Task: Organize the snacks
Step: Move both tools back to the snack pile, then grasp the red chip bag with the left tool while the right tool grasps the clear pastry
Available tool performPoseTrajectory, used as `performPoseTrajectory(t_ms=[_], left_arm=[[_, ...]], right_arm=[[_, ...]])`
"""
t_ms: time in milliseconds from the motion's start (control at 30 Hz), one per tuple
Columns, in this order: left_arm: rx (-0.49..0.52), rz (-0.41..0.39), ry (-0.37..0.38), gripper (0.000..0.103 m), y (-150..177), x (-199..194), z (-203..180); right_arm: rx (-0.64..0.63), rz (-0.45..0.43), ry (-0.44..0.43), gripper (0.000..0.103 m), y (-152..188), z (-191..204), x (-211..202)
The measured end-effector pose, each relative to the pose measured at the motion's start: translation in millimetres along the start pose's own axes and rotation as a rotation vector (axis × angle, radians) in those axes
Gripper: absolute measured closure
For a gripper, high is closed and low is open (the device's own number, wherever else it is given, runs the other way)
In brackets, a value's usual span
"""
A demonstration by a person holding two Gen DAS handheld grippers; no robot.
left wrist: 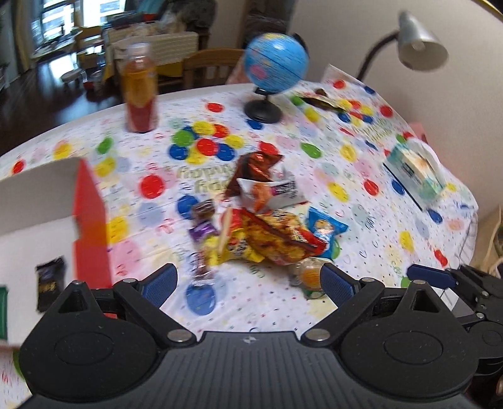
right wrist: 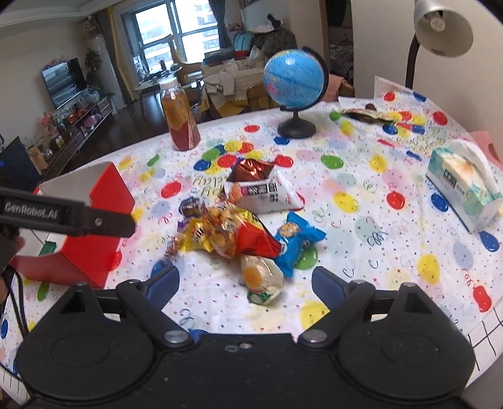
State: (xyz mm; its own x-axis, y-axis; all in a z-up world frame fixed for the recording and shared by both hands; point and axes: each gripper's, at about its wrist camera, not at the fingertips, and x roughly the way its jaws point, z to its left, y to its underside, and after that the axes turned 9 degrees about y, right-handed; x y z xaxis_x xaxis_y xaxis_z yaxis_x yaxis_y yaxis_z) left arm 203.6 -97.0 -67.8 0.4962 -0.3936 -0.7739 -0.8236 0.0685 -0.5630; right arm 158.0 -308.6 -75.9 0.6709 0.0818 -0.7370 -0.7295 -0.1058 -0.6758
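Observation:
A heap of snack packets lies mid-table: a yellow-red bag (left wrist: 270,239) (right wrist: 232,236), a blue packet (left wrist: 325,228) (right wrist: 294,239), a white packet (left wrist: 270,192) (right wrist: 264,196), a brown foil packet (left wrist: 256,166) (right wrist: 251,168), small purple and brown sweets (left wrist: 202,220) and a pale round packet (left wrist: 309,277) (right wrist: 261,277). A red and white box (left wrist: 89,220) (right wrist: 100,220) stands open at left with a dark packet (left wrist: 50,286) inside. My left gripper (left wrist: 248,280) is open and empty above the heap's near edge. My right gripper (right wrist: 245,283) is open and empty, with the pale packet between its fingers.
An orange drink bottle (left wrist: 140,91) (right wrist: 180,119) and a blue globe (left wrist: 273,72) (right wrist: 295,88) stand at the back. A tissue box (left wrist: 415,170) (right wrist: 465,185) sits at right, a flat wrapper (left wrist: 323,102) (right wrist: 364,113) and desk lamp (right wrist: 440,28) at the far right.

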Motion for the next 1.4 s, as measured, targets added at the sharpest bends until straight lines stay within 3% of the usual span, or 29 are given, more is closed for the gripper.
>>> performPoseTrajectory(t_ms=[233,467,633,900,1233,1367,1400], left_arm=[[0.176,0.073,0.042,0.005,-15,38,-28],[0.247,0.15,0.059,0.005,-35,74,-35],[0.326,0.251,0.102,0.005,-53,98,-41],[0.313,0.377,0.122,0.005,-71,140,-34],[0.354,0.402,0.052,0.006,-65,166,-29],[0.37,0.394,0.041,0.006,-60,167,-29],[0.373,0.391,0.039,0.011,-58,166,-28]], right_arm=[[-0.016,0.042,-0.038,0.021,3,-16,26],[-0.045,0.085,-0.074,0.024,3,-20,51],[-0.064,0.108,-0.104,0.026,3,-22,67],[-0.074,0.139,-0.112,0.029,2,-18,93],[-0.11,0.137,-0.094,0.034,4,-5,113],[-0.14,0.12,-0.08,0.044,7,1,115],[-0.142,0.118,-0.077,0.046,8,2,115]])
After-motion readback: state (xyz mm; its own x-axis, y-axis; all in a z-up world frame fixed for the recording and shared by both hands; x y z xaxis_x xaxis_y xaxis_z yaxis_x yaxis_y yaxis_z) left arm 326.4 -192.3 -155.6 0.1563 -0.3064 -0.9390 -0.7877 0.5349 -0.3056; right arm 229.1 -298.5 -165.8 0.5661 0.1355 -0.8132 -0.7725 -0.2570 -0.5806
